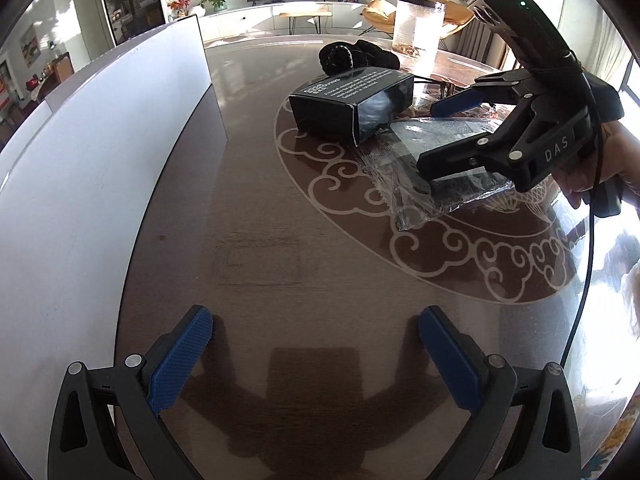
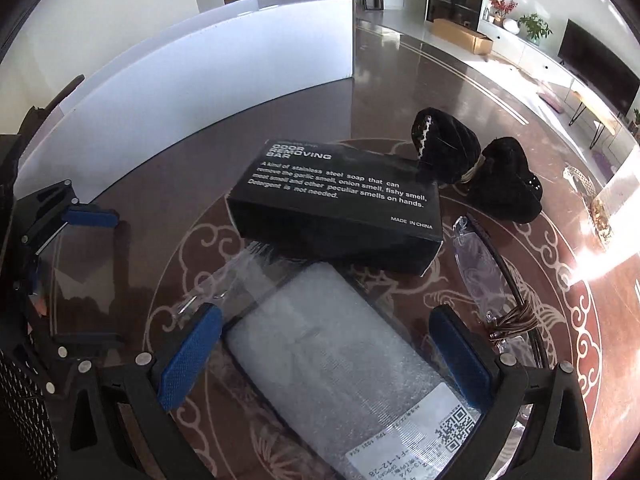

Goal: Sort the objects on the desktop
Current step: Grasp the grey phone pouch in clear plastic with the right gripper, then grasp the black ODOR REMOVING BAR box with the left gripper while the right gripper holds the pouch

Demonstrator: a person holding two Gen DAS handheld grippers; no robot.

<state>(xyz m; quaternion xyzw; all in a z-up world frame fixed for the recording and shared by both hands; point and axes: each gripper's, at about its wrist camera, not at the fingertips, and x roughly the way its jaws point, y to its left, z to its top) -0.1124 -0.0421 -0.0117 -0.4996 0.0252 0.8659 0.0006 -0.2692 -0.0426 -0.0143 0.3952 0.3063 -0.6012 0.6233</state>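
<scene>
From the left wrist camera, the left gripper hangs over a bare stretch of the dark glossy table, its blue-padded fingers spread wide with nothing between them and its shadow falling on the surface below. A white board stands upright along the left side. Further off, the right gripper, held in a hand, reaches down over a clear plastic packet, one finger on each side of it, spread apart. Just behind the packet lies a black box, and behind that a black fabric bundle; a clear jar stands farther back. From the right wrist camera, the right gripper straddles the bubble-wrapped packet, which lies flat on the table and carries a white label with a QR code; the fingers stand wide on either side without visibly pressing on it. The black box, printed "odor removing bar", lies just beyond, its near edge overlapping the packet's far end. A pair of glasses lies to the right, and the black fabric bundle sits behind the box. The left gripper shows at the left edge, fingers apart.
</scene>
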